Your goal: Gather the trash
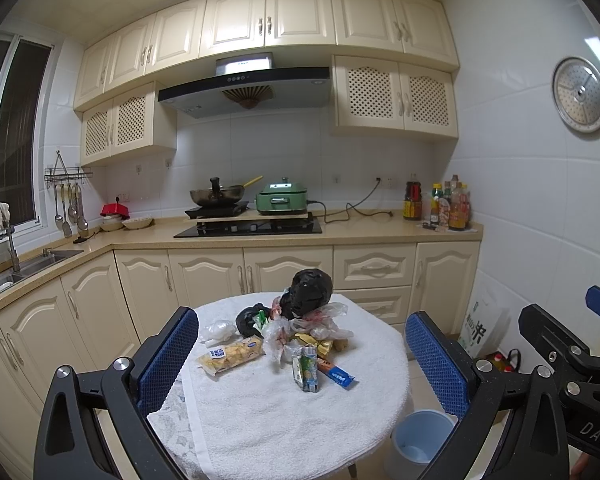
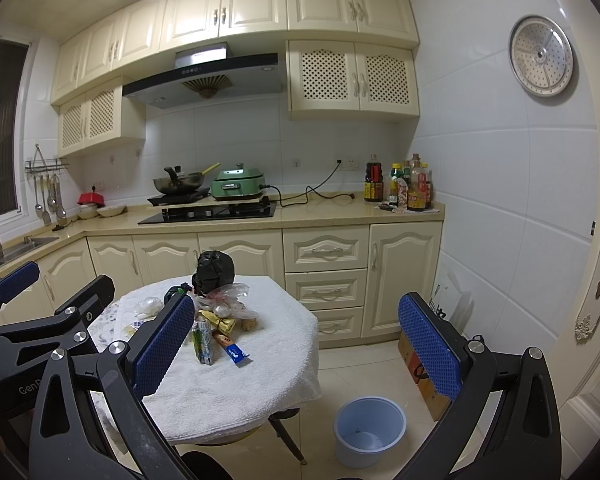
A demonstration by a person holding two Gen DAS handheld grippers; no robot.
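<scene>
Jaws on both my left gripper (image 1: 300, 364) and right gripper (image 2: 296, 344) stand wide apart, empty. The juice carton (image 1: 306, 368) at frame centre looks light and crushable. I'd pinch its flat sides gently.

The left gripper (image 1: 302, 356) is held level with its jaws spread wide, nothing between the blue pads (image 1: 168, 360). The right gripper (image 2: 296, 346) is likewise wide apart and empty, its pads (image 2: 430, 344) bare. The two sit side by side, close together: each shows in the other's view, the right at the left view's right edge, the left at the right view's left edge. A sliver at the left view's bottom right corner may be a hand.
</scene>
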